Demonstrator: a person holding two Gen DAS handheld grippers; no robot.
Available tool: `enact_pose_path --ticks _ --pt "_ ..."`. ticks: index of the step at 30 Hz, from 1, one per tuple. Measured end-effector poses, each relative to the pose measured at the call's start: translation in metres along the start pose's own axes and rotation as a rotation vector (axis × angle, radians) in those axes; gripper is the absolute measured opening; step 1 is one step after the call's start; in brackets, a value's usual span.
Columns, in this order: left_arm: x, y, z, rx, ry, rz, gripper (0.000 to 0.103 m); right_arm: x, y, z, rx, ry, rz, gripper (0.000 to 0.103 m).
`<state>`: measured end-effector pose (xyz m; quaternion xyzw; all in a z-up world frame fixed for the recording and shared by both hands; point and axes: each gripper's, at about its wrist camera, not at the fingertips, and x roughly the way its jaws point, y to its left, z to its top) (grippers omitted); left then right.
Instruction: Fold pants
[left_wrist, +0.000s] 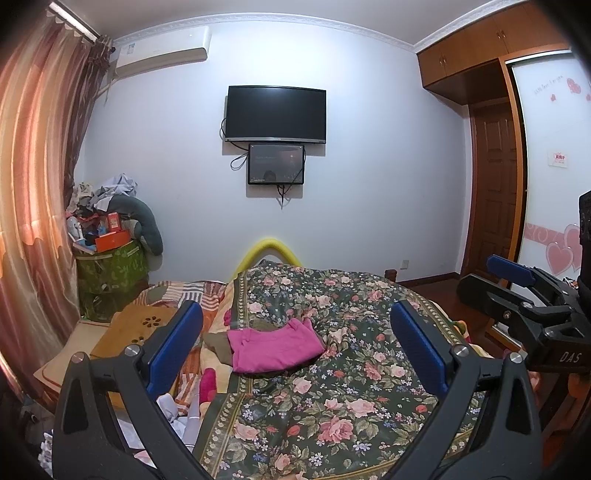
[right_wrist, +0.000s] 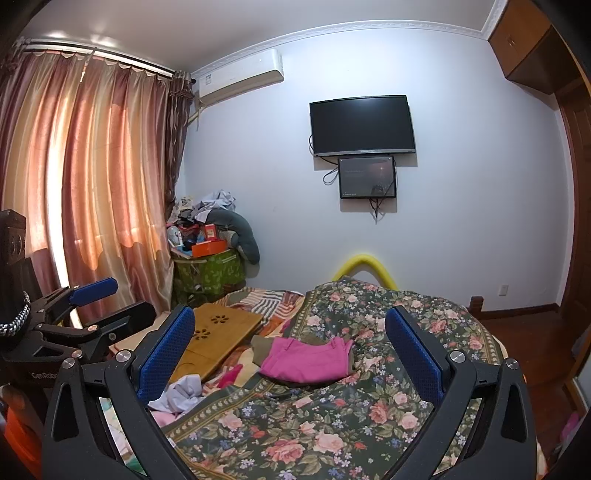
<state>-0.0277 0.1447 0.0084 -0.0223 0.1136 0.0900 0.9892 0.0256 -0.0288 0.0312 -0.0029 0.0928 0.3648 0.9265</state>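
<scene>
Left wrist view: pink pants lie bunched on the floral bedspread, ahead of both tools, long axis running left-right. Left gripper released, empty, roughly centred on them. Right gripper likewise spread, pants slightly right of centre; neither clearly nearer.

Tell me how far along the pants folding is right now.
The pink pants already look folded: they lie as a compact bundle on the floral bedspread, partly over an olive garment. Nothing is in hand: the left gripper and right gripper are both open, empty and held back from the pile. Left, at most, is tidying the bundle's uneven edges.
</scene>
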Motion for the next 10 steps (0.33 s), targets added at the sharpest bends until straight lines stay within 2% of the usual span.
enact_pose_path --ticks 10 --pt "0.0077 0.0047 -0.0027 -0.016 0.016 0.003 0.103 0.006 -0.0007 -0.0006 0.004 0.011 0.003 0.103"
